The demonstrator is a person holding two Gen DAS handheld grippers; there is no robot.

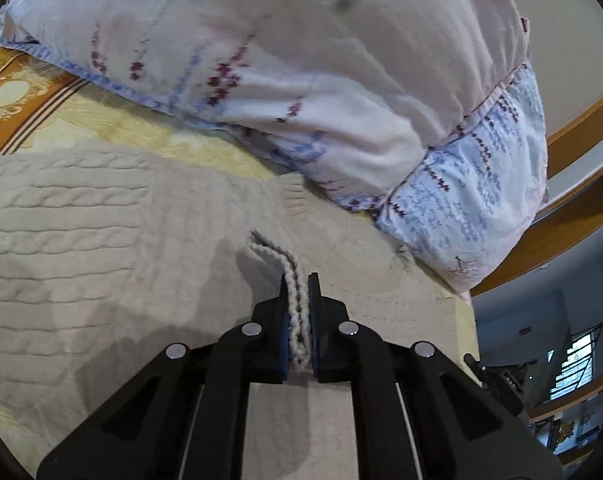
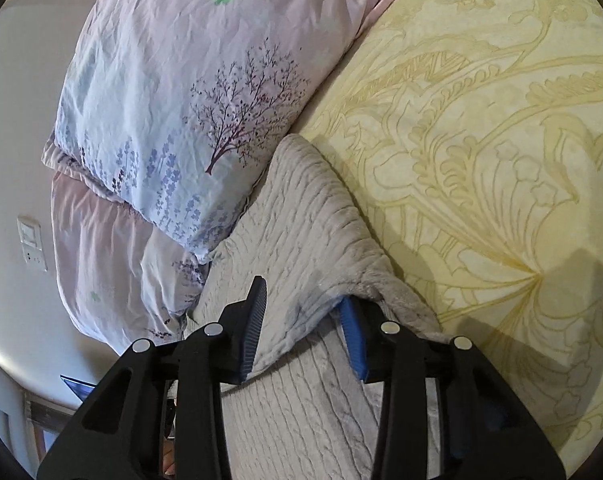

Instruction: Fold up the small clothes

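Note:
A cream cable-knit sweater (image 1: 61,220) lies spread on the bed below the pillows. My left gripper (image 1: 299,280) is shut on a doubled edge of the sweater (image 1: 297,316), which stands up as a thin ridge between the blue pads. In the right wrist view the same sweater (image 2: 301,220) runs away from me along the pillows. My right gripper (image 2: 305,292) straddles a raised fold of it, jaws apart. The fold drapes over the right fingertip (image 2: 351,320), and the left pad (image 2: 255,320) stands clear of the cloth.
Two floral pillows (image 2: 181,100) (image 2: 101,248) lie stacked right beside the sweater, seen as one big pillow (image 1: 301,60) from the left. A yellow patterned bedsheet (image 2: 481,140) stretches to the right. A wooden headboard (image 1: 581,136) and a wall switch (image 2: 31,244) lie beyond.

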